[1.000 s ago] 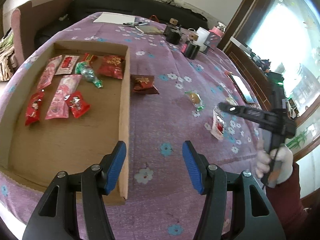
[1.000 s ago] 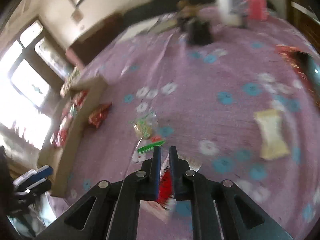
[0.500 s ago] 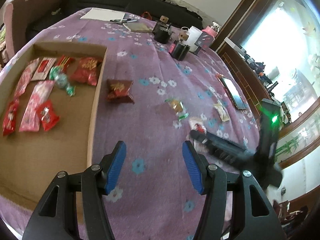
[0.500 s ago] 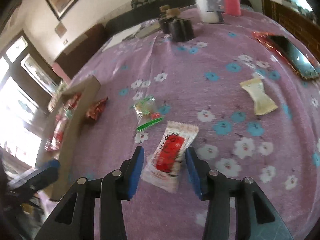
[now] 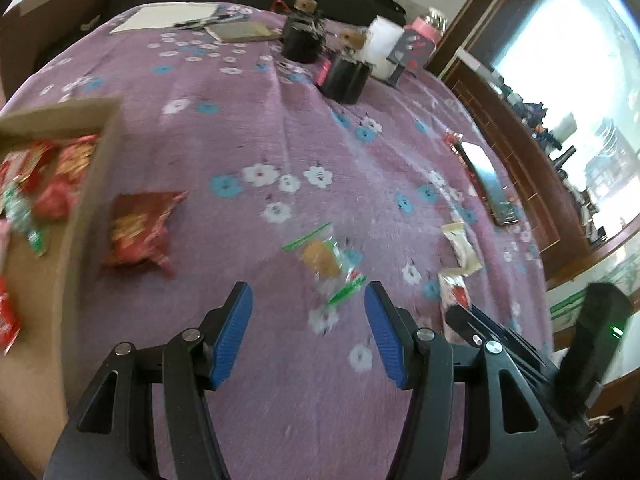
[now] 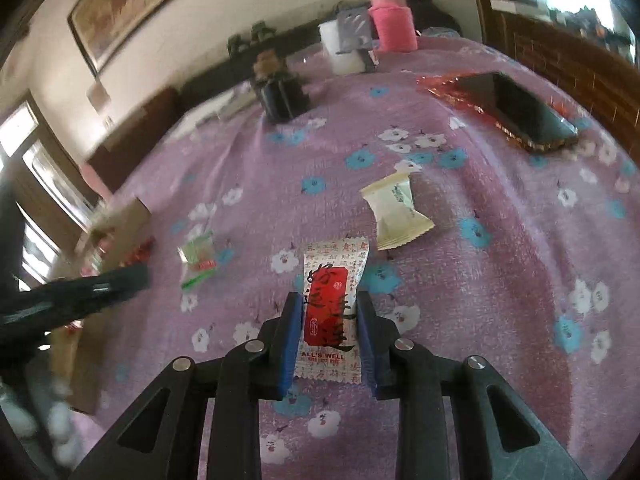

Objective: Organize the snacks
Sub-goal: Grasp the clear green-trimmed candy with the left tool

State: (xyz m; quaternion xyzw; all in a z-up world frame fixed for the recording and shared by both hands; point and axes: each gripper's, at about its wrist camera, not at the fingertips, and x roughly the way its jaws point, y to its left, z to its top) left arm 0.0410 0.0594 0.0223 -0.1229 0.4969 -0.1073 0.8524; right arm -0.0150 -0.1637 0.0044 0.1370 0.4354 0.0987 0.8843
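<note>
My right gripper (image 6: 329,312) is open, its blue pads on either side of a white snack packet with a red label (image 6: 332,292) that lies flat on the purple cloth; whether the pads touch it I cannot tell. A cream packet (image 6: 396,210) lies just beyond it. My left gripper (image 5: 307,308) is open and empty, just short of a clear green-edged candy packet (image 5: 326,264). A dark red packet (image 5: 136,228) lies beside the cardboard box (image 5: 94,176), which holds several red snacks. The right gripper also shows in the left wrist view (image 5: 456,314).
A phone (image 6: 520,110) lies on a red wrapper at the right. Black jars (image 5: 344,76), a white container, a pink bottle (image 6: 390,26), papers and pens stand at the far side of the table. The box edge is at the left.
The right gripper opened, let the red-label packet drop to the cloth, and now straddles it. The left gripper swung right from the box toward the clear candy packet.
</note>
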